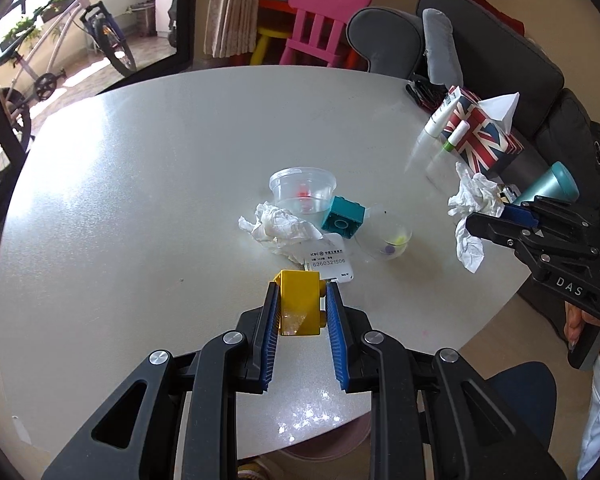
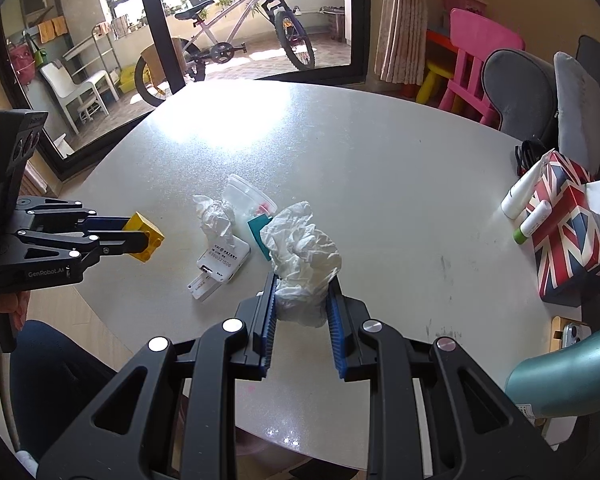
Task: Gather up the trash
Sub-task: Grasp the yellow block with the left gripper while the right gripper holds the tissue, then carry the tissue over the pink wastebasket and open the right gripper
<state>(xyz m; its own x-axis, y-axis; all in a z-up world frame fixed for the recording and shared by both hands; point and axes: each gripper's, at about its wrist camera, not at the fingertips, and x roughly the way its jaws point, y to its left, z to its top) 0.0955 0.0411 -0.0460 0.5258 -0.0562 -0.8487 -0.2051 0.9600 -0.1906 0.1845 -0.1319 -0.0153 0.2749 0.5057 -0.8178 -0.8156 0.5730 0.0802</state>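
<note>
Right tongs (image 2: pixel 302 300) pinch a crumpled tissue (image 2: pixel 304 248), light and squashable, best gripped mid-wad, while left tongs (image 1: pixel 300 304) clamp a rigid yellow block (image 1: pixel 298 304) above the counter (image 1: pixel 140 200).

Both my wrist cams sit close above the round table (image 1: pixel 140 184), angled down along the fingers. Left cam faces the pink chair (image 1: pixel 320 20), bike at far left. Right cam faces the balcony door, bike (image 2: pixel 236 40) dead ahead. Shared: the ICBC card reader (image 1: pixel 332 264) (image 2: pixel 222 264) area mid-table, and each cam catches the other gripper at its edge.
</note>
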